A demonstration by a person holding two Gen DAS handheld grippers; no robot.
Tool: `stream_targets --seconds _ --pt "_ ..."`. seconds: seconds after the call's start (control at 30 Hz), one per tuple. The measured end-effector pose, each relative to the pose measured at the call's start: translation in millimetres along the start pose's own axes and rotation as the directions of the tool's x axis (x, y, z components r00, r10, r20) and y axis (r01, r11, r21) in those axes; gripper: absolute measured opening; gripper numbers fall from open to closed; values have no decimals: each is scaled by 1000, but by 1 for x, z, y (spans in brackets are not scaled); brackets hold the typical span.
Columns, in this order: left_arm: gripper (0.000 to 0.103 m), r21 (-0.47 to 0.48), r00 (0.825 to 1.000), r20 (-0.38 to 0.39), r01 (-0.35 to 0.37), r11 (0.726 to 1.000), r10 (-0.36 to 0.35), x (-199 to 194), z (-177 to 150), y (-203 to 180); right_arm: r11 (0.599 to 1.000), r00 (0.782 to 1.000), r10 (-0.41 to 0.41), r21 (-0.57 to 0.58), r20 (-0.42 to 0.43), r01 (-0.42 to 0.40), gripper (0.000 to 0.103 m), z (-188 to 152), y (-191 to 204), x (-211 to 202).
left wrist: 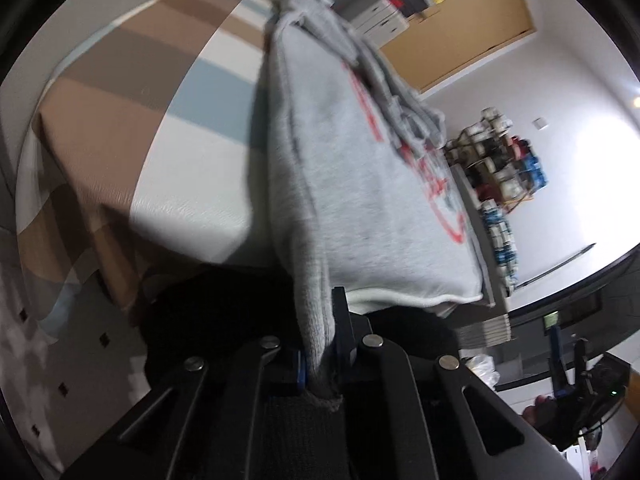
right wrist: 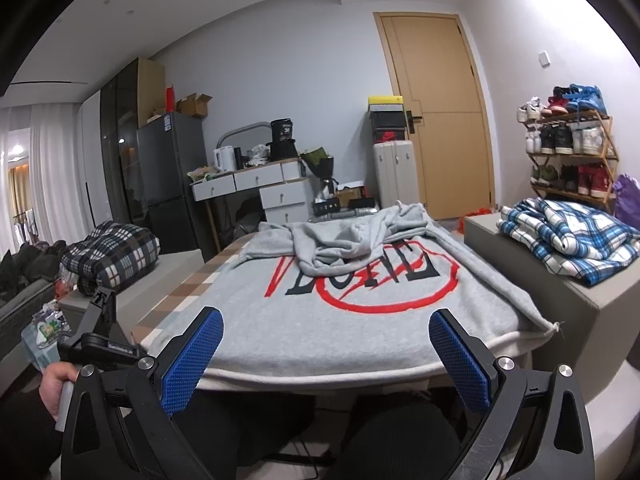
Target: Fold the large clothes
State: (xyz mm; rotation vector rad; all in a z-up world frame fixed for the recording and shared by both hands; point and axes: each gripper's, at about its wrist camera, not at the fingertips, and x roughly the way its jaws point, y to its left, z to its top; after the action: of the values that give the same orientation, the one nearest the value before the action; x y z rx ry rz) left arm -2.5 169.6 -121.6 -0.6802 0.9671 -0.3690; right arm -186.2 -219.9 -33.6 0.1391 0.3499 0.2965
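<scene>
Left wrist view: the left tongs [left wrist: 320,356] tilt sideways, clamped on a fleecy edge of the grey sweatshirt [left wrist: 360,200], which lies over the striped table [left wrist: 152,92]; its red print is blurred.

Right wrist view: the right tongs [right wrist: 326,356] hover level at the near hem, blue textured pads [right wrist: 192,360] wide apart; the sweatshirt [right wrist: 360,320] lies flat on the table, sleeves bunched across the back.
</scene>
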Motion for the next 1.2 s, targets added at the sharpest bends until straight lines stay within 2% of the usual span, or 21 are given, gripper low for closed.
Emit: stream_targets --seconds 0.1,0.23,0.33,0.43,0.5,0.53,0.57,0.63,0.7,0.73,0.8,0.83,0.87,0.9,0.93,1.0,1.03,1.1,1.2 --pt "4 -9 999 36 23 1000 -22 -9 1 -4 1000 1000 -9 -3 -10 9 103 0 -3 1" --pt "4 -21 999 38 26 999 -25 -9 7 -8 998 997 -49 45 -57 52 103 -1 -20 8" --pt "5 -7 999 37 -19 1000 20 -3 12 -10 989 994 -74 125 -86 84 103 -2 -41 13" --pt "17 -46 1000 -3 -17 999 17 9 15 -8 969 990 -85 220 -112 108 103 -4 -66 12" --pt "35 -55 1000 -19 -3 998 2 13 16 -8 957 988 -92 264 -127 123 103 -6 -78 11" --pt "60 -56 999 -18 -32 998 31 15 16 -7 948 986 -94 291 -136 131 103 -8 -87 11" --pt "74 -66 998 -2 -65 996 65 17 17 -6 940 985 -99 311 -144 140 103 -9 -94 11" --pt "81 -100 1000 12 -21 995 23 18 17 -3 925 982 -107 346 -156 156 103 -12 -105 10" --pt "81 -113 1000 20 -21 993 23 17 16 -2 910 977 -128 372 -172 184 103 -15 -115 10" --pt "80 -110 999 27 -14 994 17 16 15 -1 901 975 -135 388 -179 196 103 -16 -120 9" --pt "72 -108 999 37 -19 994 23 14 12 3 887 973 -138 414 -186 205 103 -20 -127 8" --pt "59 -112 999 35 -20 994 24 13 10 5 879 971 -137 428 -194 210 103 -22 -131 8" --pt "39 -119 1000 27 -6 993 9 12 9 9 872 970 -134 441 -202 212 103 -24 -134 7" --pt "25 -120 1000 10 19 993 -18 13 8 14 867 970 -130 451 -205 212 103 -25 -136 7" --pt "16 -126 998 -2 57 990 -58 14 8 18 862 970 -131 458 -206 214 103 -26 -137 7" --pt "11 -142 997 3 83 986 -83 11 7 21 860 965 -150 452 -216 235 103 -27 -136 6" --pt "3 -131 997 0 79 988 -80 9 7 19 867 964 -152 439 -218 236 103 -27 -133 7" --pt "2 -118 998 3 68 991 -68 6 5 14 881 966 -148 415 -214 227 103 -27 -128 7" --pt "0 -140 992 16 128 982 -127 -2 5 11 895 968 -149 390 -203 219 103 -26 -122 8"
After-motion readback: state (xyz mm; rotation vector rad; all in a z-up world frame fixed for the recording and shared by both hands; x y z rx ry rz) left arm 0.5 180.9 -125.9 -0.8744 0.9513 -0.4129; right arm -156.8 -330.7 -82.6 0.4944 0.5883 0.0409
